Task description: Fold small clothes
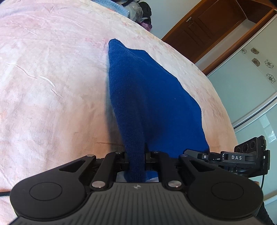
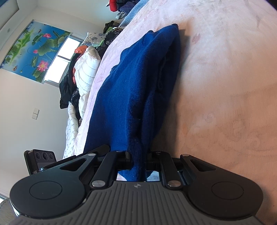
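A dark blue knit garment [image 1: 147, 97] hangs stretched from my grippers over a pale pink bedspread [image 1: 52, 77]. My left gripper [image 1: 135, 161] is shut on its near edge, the cloth bunched between the jaws. In the right wrist view the same blue garment [image 2: 135, 90] runs away from the camera in folds, its far end resting on the bedspread [image 2: 225, 86]. My right gripper [image 2: 139, 162] is shut on another part of its near edge. The other gripper's body [image 1: 249, 155] shows at the right of the left wrist view.
A heap of clothes [image 1: 142, 12] lies at the bed's far end. Piled clothes and white bedding [image 2: 86, 72] line the bed's side below a window. A brown wooden door [image 1: 216, 26] and a pale wardrobe front [image 1: 251, 77] stand beyond the bed.
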Demonstrator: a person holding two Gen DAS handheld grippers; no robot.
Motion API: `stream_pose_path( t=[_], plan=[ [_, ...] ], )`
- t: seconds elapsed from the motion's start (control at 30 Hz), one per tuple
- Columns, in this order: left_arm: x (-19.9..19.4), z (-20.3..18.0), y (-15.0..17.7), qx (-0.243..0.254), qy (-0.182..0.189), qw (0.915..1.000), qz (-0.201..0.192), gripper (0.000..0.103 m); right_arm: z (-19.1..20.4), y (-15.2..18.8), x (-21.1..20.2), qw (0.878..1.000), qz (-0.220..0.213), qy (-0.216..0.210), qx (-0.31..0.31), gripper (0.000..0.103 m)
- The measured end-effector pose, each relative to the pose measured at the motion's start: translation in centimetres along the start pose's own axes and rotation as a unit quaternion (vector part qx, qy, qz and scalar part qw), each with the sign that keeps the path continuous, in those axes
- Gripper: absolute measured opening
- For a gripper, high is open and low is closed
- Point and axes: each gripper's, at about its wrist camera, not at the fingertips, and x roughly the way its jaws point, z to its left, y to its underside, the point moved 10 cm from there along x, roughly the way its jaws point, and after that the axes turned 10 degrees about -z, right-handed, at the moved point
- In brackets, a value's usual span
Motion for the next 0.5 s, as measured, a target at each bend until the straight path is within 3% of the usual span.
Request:
stream_pose_path(
  t=[0.5],
  plan=[
    [-0.95, -0.29, 0.55, 0.031, -0.018, 0.9993, -0.007, 0.01, 0.64, 0.59, 0.03, 1.0, 0.003, 0.005, -0.009, 0.016]
  ],
)
